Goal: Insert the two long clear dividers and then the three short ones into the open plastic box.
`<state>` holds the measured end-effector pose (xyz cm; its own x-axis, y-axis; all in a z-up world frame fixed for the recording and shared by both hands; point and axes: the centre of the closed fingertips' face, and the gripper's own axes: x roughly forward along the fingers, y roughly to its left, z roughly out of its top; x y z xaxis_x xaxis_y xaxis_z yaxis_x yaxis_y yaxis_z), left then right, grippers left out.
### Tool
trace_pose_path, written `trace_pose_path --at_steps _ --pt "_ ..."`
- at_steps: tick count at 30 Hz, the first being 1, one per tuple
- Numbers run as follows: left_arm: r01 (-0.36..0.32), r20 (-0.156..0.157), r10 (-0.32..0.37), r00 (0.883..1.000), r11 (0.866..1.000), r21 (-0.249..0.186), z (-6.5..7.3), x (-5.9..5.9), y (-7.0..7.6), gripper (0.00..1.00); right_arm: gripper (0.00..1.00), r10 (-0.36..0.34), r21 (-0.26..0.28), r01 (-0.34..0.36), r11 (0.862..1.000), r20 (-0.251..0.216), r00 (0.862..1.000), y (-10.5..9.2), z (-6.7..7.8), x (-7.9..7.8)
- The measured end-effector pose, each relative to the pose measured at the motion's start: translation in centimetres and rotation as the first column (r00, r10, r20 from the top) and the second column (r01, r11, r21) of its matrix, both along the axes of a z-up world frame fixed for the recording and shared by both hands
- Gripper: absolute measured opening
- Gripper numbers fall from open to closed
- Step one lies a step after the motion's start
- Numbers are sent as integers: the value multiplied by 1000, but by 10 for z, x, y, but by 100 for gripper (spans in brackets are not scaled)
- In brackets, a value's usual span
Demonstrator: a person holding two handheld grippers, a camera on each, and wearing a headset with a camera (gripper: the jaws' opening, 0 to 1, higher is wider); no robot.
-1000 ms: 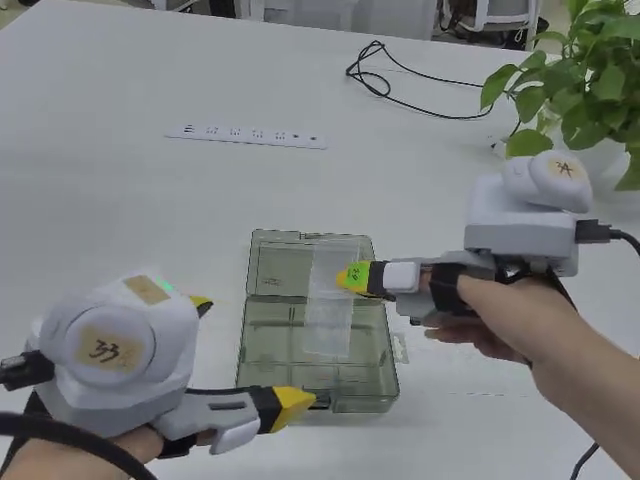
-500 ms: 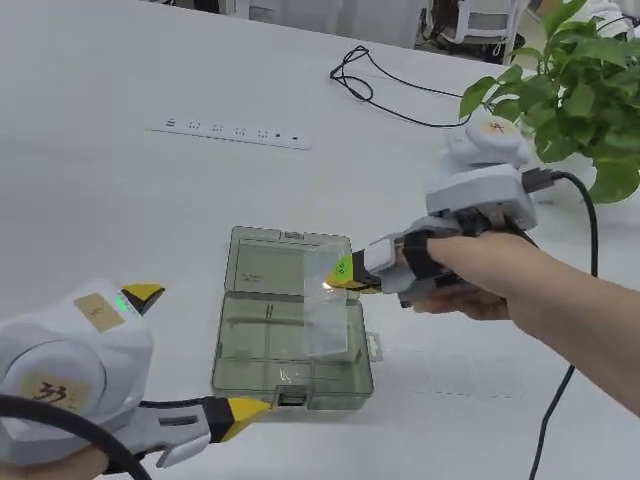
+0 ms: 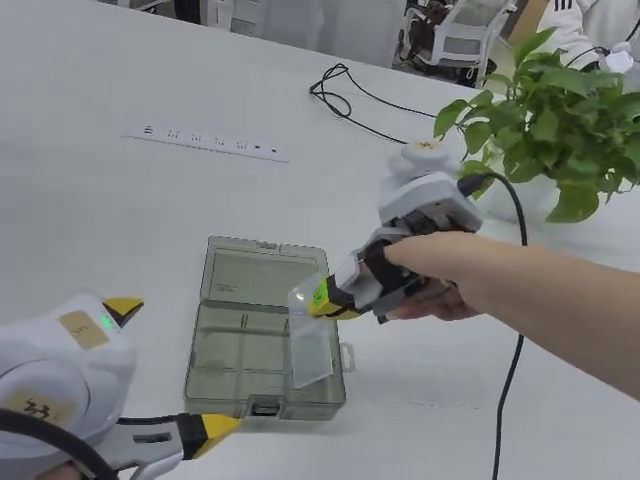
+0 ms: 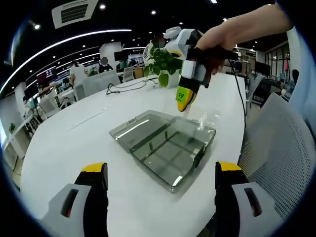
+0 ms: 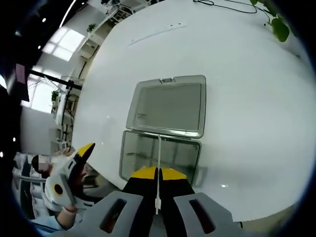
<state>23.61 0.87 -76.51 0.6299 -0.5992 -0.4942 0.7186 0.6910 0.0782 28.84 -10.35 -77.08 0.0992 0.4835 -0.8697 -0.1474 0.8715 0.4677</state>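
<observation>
Wrist angled down and to the left, my right hand [image 3: 432,272] comes in from the right and holds the right gripper [image 3: 322,297] over the open box [image 3: 240,345]. Its yellow-tipped jaws are pinched tight on the top edge of a divider [image 3: 311,340]. The divider is a thin, clear, rectangular sheet that hangs tilted over the right side of the box base; I cannot tell whether its lower edge touches the box. In the right gripper view the divider [image 5: 159,155] shows edge-on as a fine pale line. The box is smoky translucent plastic with low ribs inside, and its flat lid [image 3: 262,272] is folded back on the white table [image 3: 110,215]. My left gripper [image 3: 170,365] sits low at the near left, jaws spread wide and holding nothing.
</observation>
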Motion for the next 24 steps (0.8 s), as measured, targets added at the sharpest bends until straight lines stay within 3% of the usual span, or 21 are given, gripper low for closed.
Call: trace_pose_path --at_steps 6,10,12,24 --pt "5 4 -5 1000 1000 6 -1 -1 -1 91 2 -21 -34 19 999 -46 999 -2 -10 -6" --pt "11 7 -11 1000 1000 11 -1 -1 -1 91 2 -73 -32 71 997 -87 993 -1 -16 -7" --pt "15 9 -15 1000 1000 14 -2 -2 -1 91 2 -50 -69 45 997 -77 996 -1 -19 -9" --pt "13 11 -13 1000 1000 9 -1 -2 0 89 2 -44 -105 35 994 -86 995 -4 -26 -7"
